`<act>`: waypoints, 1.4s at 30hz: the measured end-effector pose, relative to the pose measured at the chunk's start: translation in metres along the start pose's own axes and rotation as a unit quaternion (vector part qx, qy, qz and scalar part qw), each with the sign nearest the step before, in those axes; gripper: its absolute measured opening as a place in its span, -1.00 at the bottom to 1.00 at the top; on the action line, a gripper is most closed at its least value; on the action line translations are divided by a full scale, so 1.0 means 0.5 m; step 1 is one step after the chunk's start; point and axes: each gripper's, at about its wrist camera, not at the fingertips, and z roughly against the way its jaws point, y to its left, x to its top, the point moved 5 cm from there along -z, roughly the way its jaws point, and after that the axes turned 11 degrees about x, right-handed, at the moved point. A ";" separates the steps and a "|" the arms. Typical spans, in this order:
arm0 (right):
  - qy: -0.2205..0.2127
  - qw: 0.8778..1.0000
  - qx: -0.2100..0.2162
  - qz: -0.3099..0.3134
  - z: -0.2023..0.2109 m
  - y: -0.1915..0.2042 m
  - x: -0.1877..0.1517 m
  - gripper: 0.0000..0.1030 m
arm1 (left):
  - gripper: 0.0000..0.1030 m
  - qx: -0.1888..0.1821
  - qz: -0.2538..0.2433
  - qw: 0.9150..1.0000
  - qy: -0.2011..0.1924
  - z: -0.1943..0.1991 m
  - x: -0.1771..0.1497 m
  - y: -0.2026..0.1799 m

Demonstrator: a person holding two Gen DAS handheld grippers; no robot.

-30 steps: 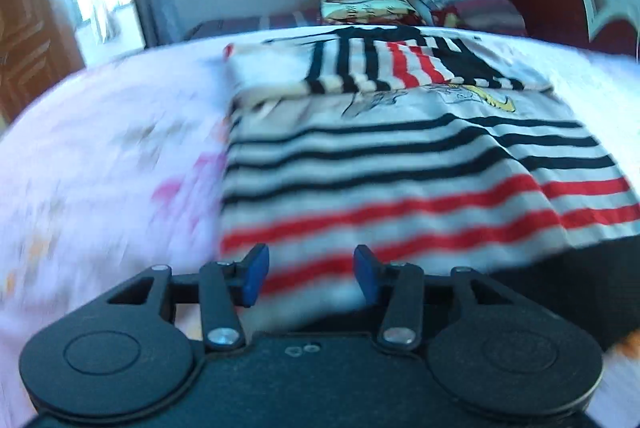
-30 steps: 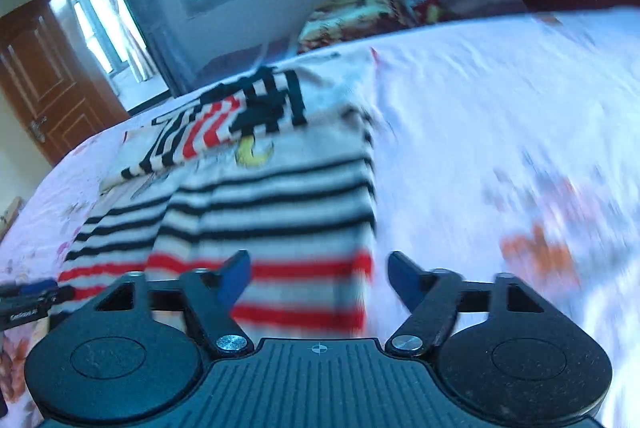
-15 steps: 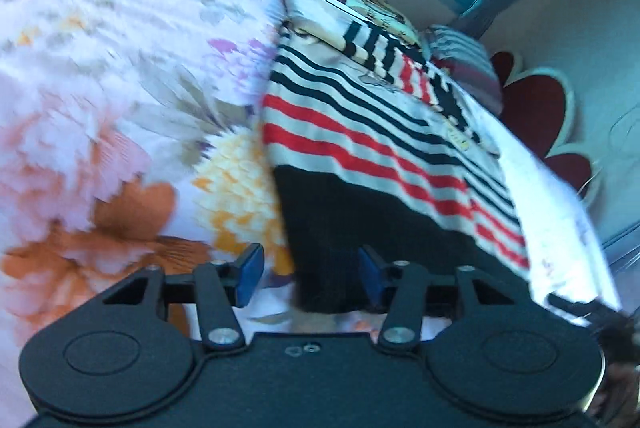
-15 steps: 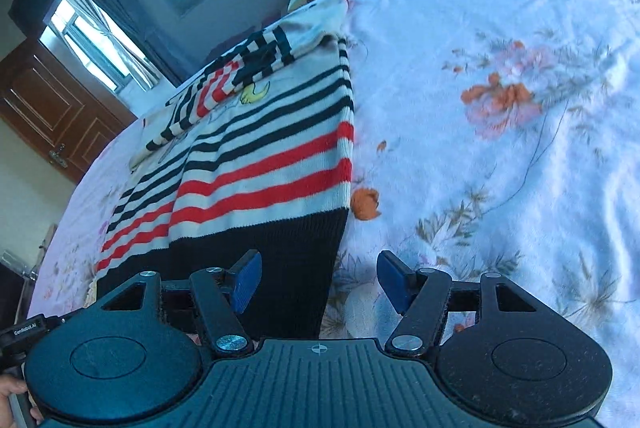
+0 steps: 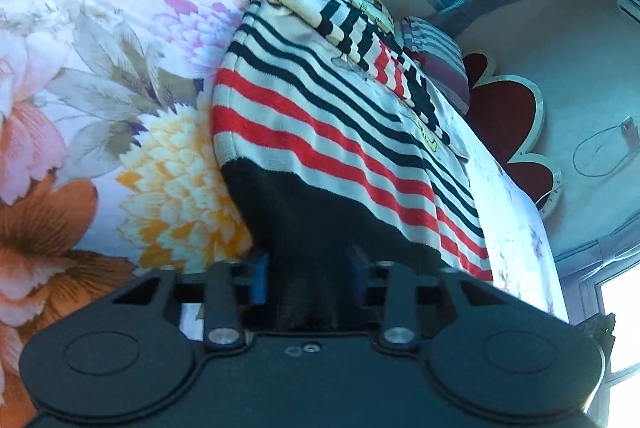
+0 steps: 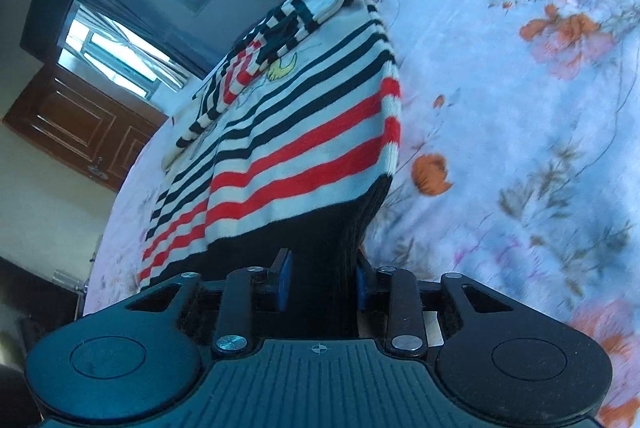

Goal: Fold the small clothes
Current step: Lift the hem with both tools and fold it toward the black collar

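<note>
The striped sweater [image 5: 320, 116] lay spread on the flowered bed [image 5: 100, 76]. The left gripper [image 5: 307, 270] was closed on the sweater's black hem at one corner, and the right gripper [image 6: 320, 278] was closed on the hem at the other corner.

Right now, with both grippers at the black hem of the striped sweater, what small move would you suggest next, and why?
Probably lift both together and carry the hem toward the collar. The left gripper and right gripper each have black hem between their fingers, and the striped sweater lies flat on the bed.
</note>
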 end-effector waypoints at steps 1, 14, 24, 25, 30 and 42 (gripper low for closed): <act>0.001 1.000 0.000 0.002 -0.001 0.005 -0.004 -0.39 | -0.59 -0.001 0.001 1.000 0.002 -0.001 -0.001 0.001; -0.018 0.999 -0.006 -0.031 -0.002 0.010 -0.005 -0.45 | -0.51 -0.062 0.095 0.994 -0.009 -0.004 -0.010 0.042; -0.070 0.997 -0.010 0.034 0.057 0.064 0.000 -0.89 | -0.89 -0.025 0.040 0.995 -0.085 0.071 -0.003 0.043; -0.052 0.998 -0.028 0.026 0.043 0.044 -0.005 -0.89 | -0.89 0.001 0.024 0.997 -0.067 0.051 -0.007 0.042; -0.053 0.998 -0.037 -0.007 0.030 0.023 -0.009 -0.90 | -0.89 0.004 0.024 0.997 -0.069 0.040 -0.005 0.033; -0.107 0.989 -0.015 0.097 0.067 0.201 0.144 -0.90 | -0.90 -0.040 0.002 0.991 -0.127 0.113 0.198 -0.081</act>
